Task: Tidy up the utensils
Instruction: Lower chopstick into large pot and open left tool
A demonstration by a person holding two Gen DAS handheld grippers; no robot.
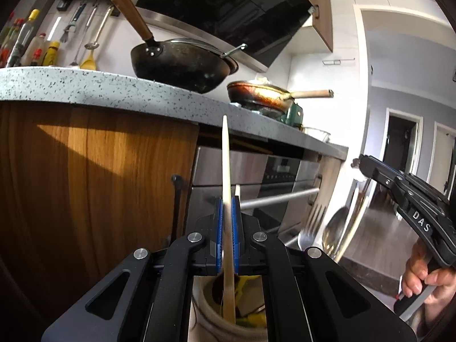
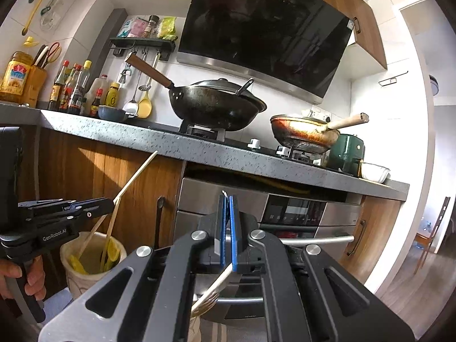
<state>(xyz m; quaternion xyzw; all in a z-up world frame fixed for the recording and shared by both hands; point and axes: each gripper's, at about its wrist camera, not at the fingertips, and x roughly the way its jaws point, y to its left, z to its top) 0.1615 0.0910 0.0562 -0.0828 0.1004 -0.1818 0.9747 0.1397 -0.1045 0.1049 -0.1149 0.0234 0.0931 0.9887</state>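
Left wrist view shows your left gripper (image 1: 227, 208) with its blue jaws pressed tight on a wooden chopstick (image 1: 226, 171). The stick runs straight up past the jaws, and its lower end goes down into a cream jar (image 1: 205, 322) right below them. A second pale stick (image 1: 237, 189) peeks up just behind the right-side jaw. You can see yellow bits inside the jar too.

Off to the right of those jaws stand a fork (image 1: 309, 225) and a spoon (image 1: 335, 228) — both shiny and a little blurry. Further right is your right gripper (image 1: 360, 162), held in your right hand (image 1: 424, 279).

From the right wrist view, your right gripper (image 2: 227, 199) has its jaws squeezed on the thin handle of a metal fork (image 2: 212, 290). The handle tip sticks out just above the jaws, and the fork's prongs hang below them, pointing down and to the left.

To the left of these jaws you see your left gripper (image 2: 109, 201), held in your left hand (image 2: 17, 279), with the chopstick (image 2: 136, 175) leaning up and to the right — its low end sits in the jar (image 2: 85, 273) beside another stick (image 2: 91, 238).

Above both sets of jaws runs a speckled grey tabletop (image 2: 171, 142). On it sit a black wok (image 2: 216, 107) and a brown frying pan (image 2: 305, 134). Below the tabletop is a silver oven (image 2: 299, 213).
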